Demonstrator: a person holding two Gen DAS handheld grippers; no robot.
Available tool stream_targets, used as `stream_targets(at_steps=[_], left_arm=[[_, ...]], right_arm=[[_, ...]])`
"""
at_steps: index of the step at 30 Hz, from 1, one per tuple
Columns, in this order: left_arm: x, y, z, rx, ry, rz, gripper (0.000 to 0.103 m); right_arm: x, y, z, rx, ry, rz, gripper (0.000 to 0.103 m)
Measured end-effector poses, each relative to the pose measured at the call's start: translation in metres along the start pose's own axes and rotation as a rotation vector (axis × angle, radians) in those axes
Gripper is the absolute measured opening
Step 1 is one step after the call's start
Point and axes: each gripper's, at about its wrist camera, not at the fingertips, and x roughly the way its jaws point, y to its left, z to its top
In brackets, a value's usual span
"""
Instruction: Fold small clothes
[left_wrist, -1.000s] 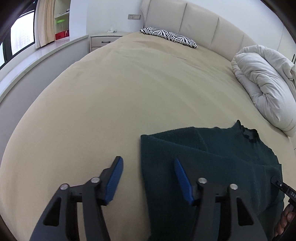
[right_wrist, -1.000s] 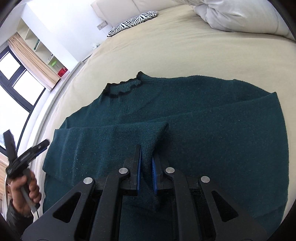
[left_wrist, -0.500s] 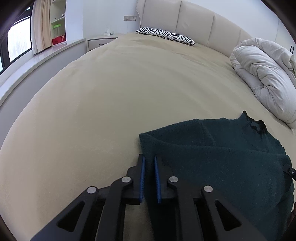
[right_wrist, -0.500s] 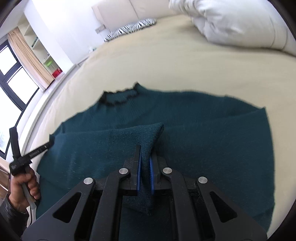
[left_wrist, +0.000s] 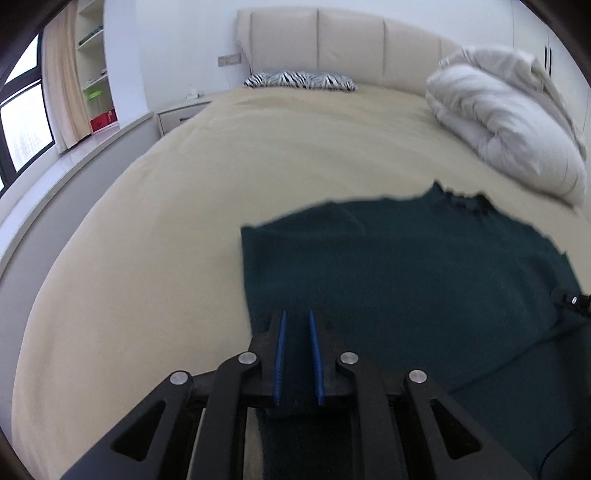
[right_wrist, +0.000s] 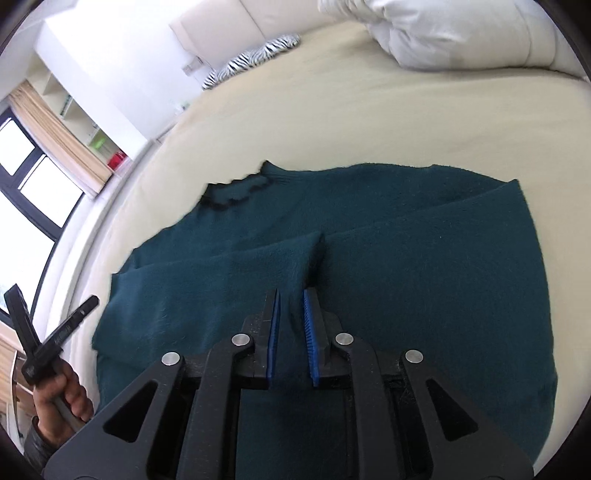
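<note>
While the dark green knitted sweater (right_wrist: 406, 266) lies on the beige bed (left_wrist: 184, 206), left gripper (left_wrist: 296, 325) pinching its edge, jaws just opened slightly, right gripper (right_wrist: 291, 302) clamping a raised fold, likewise easing.

left gripper (left_wrist: 296, 354): black frame, round silver screws
fingers (left_wrist: 279, 356): ribbed blue pads
right gripper (right_wrist: 291, 338): same black build
sleeve (right_wrist: 37, 445): dark

right gripper (right_wrist: 291, 301) pinches green sweater (right_wrist: 406, 266) fold.
</note>
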Motion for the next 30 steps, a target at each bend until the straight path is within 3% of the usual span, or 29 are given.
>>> stream_targets(at_steps=[3,6,8,10,13,15,18,21,25,30], left_arm=[[0.007,0.004,0.000,-0.014,0.021,-0.007,0.016],[0.006,0.009,0.002,-0.018,0.027,-0.019,0.016],[-0.006,0.019,-0.002,-0.066,0.024,-0.047,0.017],[-0.024,0.027,-0.007,-0.118,0.020,-0.065,0.035],[-0.061,0.038,-0.027,-0.153,-0.008,-0.113,0.049],[-0.085,0.045,-0.047,-0.172,0.000,-0.163,0.056],[-0.116,0.053,-0.084,-0.207,0.048,-0.253,0.056],[-0.139,0.059,-0.127,-0.248,0.112,-0.318,0.056],[-0.162,0.069,-0.183,-0.320,0.216,-0.381,0.056],[-0.180,0.074,-0.218,-0.368,0.281,-0.468,0.056]], right_arm=[[0.017,-0.001,-0.016,-0.024,0.062,-0.075,0.013],[0.016,-0.020,-0.021,0.002,0.029,-0.008,0.011],[0.005,-0.029,-0.020,0.044,0.025,-0.022,0.015],[-0.014,-0.031,-0.023,0.061,0.010,-0.073,0.018],[-0.051,-0.037,-0.038,0.074,-0.033,-0.050,0.020],[-0.080,-0.041,-0.056,0.083,-0.044,-0.030,0.037],[-0.120,-0.049,-0.089,0.102,-0.058,-0.003,0.059],[-0.157,-0.058,-0.128,0.110,-0.041,0.023,0.059],[-0.203,-0.087,-0.177,0.216,-0.002,0.076,0.059],[-0.237,-0.113,-0.219,0.273,0.021,0.096,0.059]])
